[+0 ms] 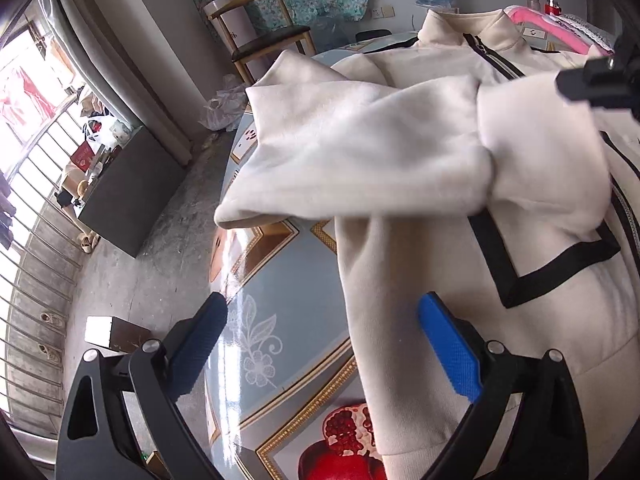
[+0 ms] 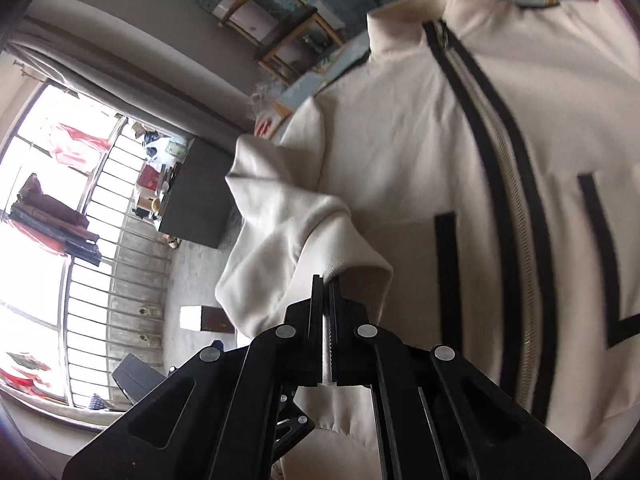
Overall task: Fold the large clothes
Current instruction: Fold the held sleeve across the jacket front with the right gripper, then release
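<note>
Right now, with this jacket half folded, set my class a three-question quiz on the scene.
1. True or false: the right gripper is shut on the sleeve.
2. The left gripper is: A open, B shut on the hem, C holding the zip.
3. What colour is the trim beside the jacket's zip?

Key: 1 true. 2 A. 3 black.

**Materials and finishes**

Jacket (image 2: 400, 152): cream cloth, soft matt fleecy nap, flat black woven trim, metal-look zipper (image 2: 516, 216) teeth. Table (image 1: 288, 292) cover: glossy, smooth, printed, strong glare near its left edge. Left gripper (image 1: 320, 344): matt black plastic-looking frame, blue knurled rubbery pads (image 1: 450, 346), shiny metal pins. Right gripper (image 2: 325, 280): same matt black frame. Chair (image 1: 260, 24): pale wood, dark seat.
</note>
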`<state>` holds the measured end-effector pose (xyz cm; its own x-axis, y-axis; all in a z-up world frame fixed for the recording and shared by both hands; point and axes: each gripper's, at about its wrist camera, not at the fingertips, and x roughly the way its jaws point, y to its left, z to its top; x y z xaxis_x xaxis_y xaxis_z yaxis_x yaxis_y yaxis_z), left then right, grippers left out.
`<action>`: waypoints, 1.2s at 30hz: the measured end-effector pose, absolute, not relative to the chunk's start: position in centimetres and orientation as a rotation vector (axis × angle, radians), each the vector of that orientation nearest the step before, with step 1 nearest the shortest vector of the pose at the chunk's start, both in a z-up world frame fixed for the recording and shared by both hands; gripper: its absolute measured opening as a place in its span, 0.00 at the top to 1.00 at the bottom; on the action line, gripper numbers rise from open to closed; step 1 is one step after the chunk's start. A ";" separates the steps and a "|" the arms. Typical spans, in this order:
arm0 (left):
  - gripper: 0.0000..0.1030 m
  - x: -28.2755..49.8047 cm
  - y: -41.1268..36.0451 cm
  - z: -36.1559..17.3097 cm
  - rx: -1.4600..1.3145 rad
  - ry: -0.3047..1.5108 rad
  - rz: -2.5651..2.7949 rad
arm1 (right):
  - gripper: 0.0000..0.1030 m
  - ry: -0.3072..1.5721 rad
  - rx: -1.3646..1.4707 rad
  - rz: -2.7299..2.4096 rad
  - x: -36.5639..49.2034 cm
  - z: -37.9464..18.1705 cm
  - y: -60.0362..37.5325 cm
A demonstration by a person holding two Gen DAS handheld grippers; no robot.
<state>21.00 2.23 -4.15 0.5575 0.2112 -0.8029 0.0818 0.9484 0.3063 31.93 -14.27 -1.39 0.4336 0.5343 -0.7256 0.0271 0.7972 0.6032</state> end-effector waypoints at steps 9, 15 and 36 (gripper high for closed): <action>0.08 20.8 2.3 -4.5 0.356 0.983 0.085 | 0.93 1.022 0.564 0.165 30.5 -0.4 -23.4; 0.08 21.2 2.3 -4.5 0.366 0.988 0.082 | 0.66 1.088 0.610 0.186 29.6 -3.4 -25.0; 0.07 21.0 -0.1 -4.8 0.571 0.947 0.156 | 0.98 1.182 0.305 0.250 31.3 -6.0 -17.3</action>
